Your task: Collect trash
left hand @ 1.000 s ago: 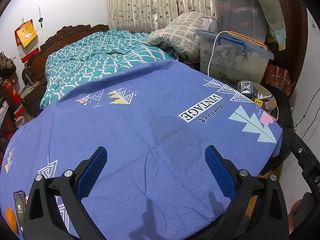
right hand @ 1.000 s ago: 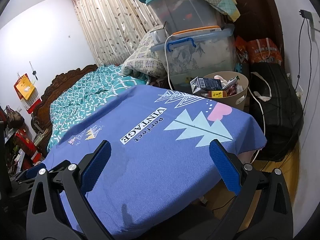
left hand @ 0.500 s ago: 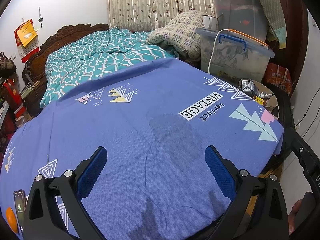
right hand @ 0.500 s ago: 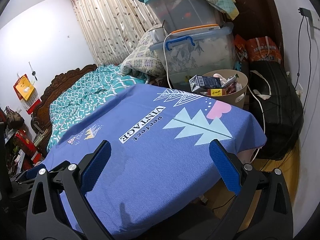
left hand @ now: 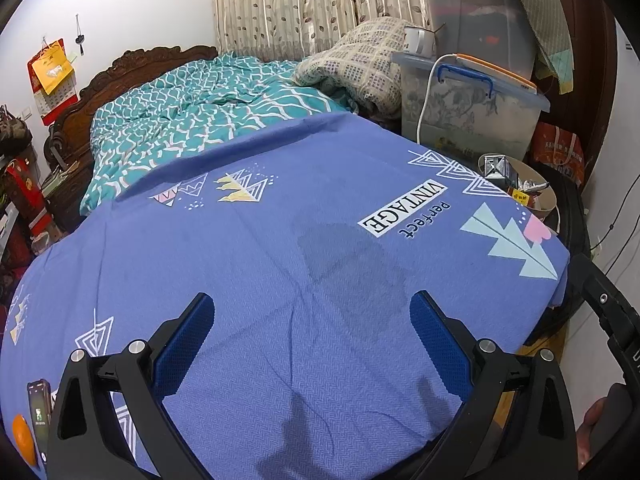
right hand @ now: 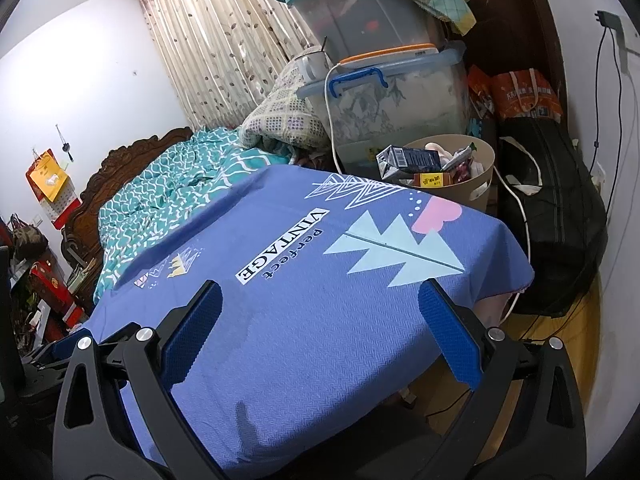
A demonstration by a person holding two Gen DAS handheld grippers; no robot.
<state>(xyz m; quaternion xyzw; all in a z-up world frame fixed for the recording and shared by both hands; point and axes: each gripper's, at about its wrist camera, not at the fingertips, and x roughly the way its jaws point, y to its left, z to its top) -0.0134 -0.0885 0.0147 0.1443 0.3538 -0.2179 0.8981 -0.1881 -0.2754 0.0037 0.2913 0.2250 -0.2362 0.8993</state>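
Basically the blue printed cloth (left hand: 280, 260) covers the whole worktop and carries no loose trash that I can see; a darker damp-looking patch (left hand: 352, 272) sits mid-cloth, nothing else. Trash is all in the beige bin (right hand: 476, 184), standing off the far right corner of the worktop, below the stacked storage boxes (right hand: 392, 96) and just beside the black bag (right hand: 560, 216). In the bin: a dark blue carton (right hand: 412, 158) lying roughly level across the rim, long axis left-right, a small orange box (right hand: 434, 179) under it, wrappers behind.

Bin lies ahead and to the right of both tools, well apart. Right tool (right hand: 320, 332) is nearer, judging by how much larger the bin shows in its view; in the left view the bin (left hand: 540, 200) is only a sliver past the cloth edge.

Left tool (left hand: 312, 340): jaws spread wide, nothing between them. Right tool: same, wide apart, empty.

Judgement: collecting looks mostly finished, or the next piece is out of frame; can't tell which.
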